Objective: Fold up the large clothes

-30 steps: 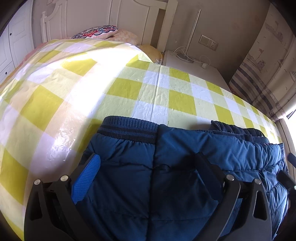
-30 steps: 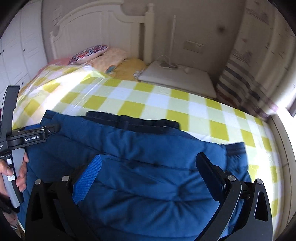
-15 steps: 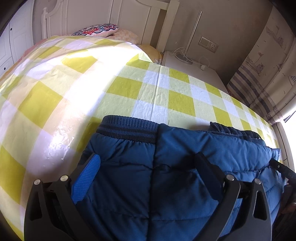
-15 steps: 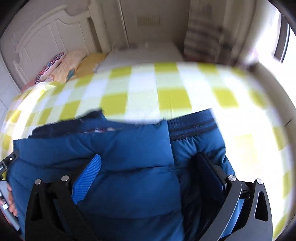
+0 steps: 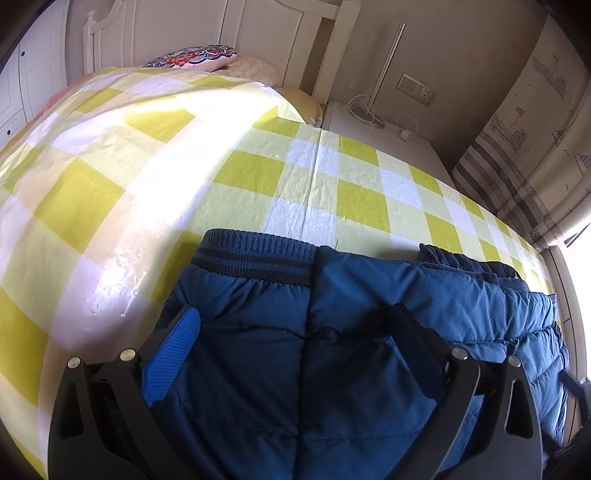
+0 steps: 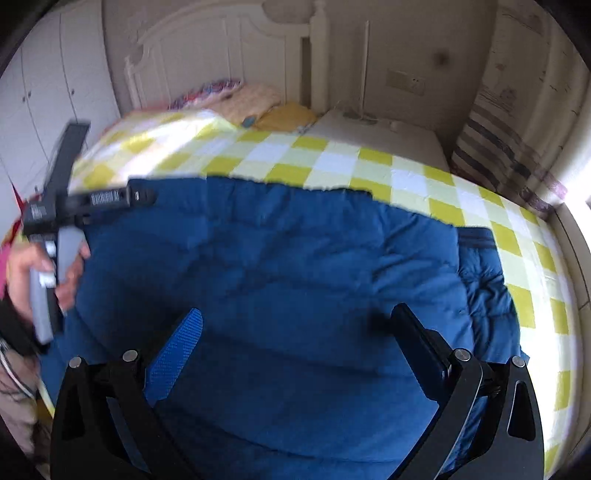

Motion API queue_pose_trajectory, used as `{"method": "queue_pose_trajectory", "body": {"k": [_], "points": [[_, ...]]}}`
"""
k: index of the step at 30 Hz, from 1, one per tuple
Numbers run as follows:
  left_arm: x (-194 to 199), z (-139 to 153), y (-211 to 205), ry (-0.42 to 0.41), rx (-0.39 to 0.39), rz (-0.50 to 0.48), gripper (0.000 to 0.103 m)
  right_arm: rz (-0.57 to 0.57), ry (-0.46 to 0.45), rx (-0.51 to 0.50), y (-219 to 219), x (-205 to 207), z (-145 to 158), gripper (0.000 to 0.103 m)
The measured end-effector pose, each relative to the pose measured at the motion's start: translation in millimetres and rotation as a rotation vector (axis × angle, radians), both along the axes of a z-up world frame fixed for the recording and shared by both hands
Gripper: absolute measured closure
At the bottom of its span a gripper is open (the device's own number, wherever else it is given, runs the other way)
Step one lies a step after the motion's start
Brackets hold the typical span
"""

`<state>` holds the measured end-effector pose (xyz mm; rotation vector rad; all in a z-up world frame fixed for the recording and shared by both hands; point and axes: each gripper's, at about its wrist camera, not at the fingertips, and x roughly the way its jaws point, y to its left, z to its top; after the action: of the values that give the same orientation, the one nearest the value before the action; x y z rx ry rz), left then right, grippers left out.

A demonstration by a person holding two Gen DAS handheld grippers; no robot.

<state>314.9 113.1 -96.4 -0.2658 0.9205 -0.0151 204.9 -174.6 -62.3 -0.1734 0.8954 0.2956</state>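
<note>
Left wrist view: one blue padded jacket [image 5: 369,332] lies on one yellow-and-white checked bed cover [image 5: 184,177], its ribbed hem [image 5: 255,254] toward the headboard. The left gripper [image 5: 295,325] hangs over the jacket with its two fingers spread wide, gripping nothing; one carries a blue pad [image 5: 170,358]. Compared with half a second earlier, the gripper and jacket sit almost the same, and the dark bar at the right edge has dropped lower. One patterned pillow [image 5: 192,59] lies by the white headboard [image 5: 236,33], with one white bedside cabinet [image 5: 388,144], one wall socket plate [image 5: 415,88] and a striped curtain [image 5: 517,155] to the right.

Right wrist view: the same jacket [image 6: 295,277] fills the middle of the cover [image 6: 406,177], folded over itself with a ribbed band [image 6: 476,240] showing at the right. The right gripper [image 6: 295,325] is wide open above it, clasping nothing. At the left the person's hand [image 6: 40,273] holds the left gripper's grey handle [image 6: 48,288]. Half a second earlier this camera faced further right; it has swung back left, and the picture is blurred. White wardrobe doors [image 6: 44,92] stand at the left
</note>
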Motion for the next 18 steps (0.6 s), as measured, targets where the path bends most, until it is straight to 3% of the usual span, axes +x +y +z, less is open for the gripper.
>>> {"method": "queue_pose_trajectory", "body": {"k": [3,6,8,10,12,14,16,17,18], "points": [[-0.3,0.1,0.1,-0.001,0.005,0.001,0.003,-0.013,-0.02,0.067,-7.3,-2.6,-15.0,0.004],[-10.6,9.6,-4.6,-0.024,0.068,0.03,0.003,-0.023,-0.001,0.063,-9.1,-4.3,-11.6,0.005],[-38.9,29.5,-9.8,-0.123,0.067,0.032,0.003,-0.047,-0.016,0.051,-10.5,-14.0,-2.5,0.005],[-68.4,47.1,-19.8,-0.214,0.007,-0.021,0.003,-0.019,-0.06,0.065,-10.3,-28.4,8.9,0.005],[-90.0,56.8,-38.9,-0.255,-0.002,-0.1,0.003,-0.006,-0.071,0.044,-10.5,-34.5,12.3,0.005],[-101.3,52.3,-64.5,-0.257,0.06,-0.166,0.002,0.006,-0.068,-0.002,-7.0,-37.4,6.9,0.005],[-94.7,22.2,-96.8,-0.167,0.235,-0.233,0.002,0.016,-0.04,-0.012,-7.4,-32.8,-10.9,0.004],[-90.2,9.2,-104.2,-0.132,0.272,-0.24,0.002,0.015,-0.051,0.02,-10.9,-32.7,-11.6,0.004],[-91.0,5.7,-104.0,-0.153,0.265,-0.232,0.002,0.013,-0.047,0.048,-15.1,-31.9,-12.0,0.004]]}}
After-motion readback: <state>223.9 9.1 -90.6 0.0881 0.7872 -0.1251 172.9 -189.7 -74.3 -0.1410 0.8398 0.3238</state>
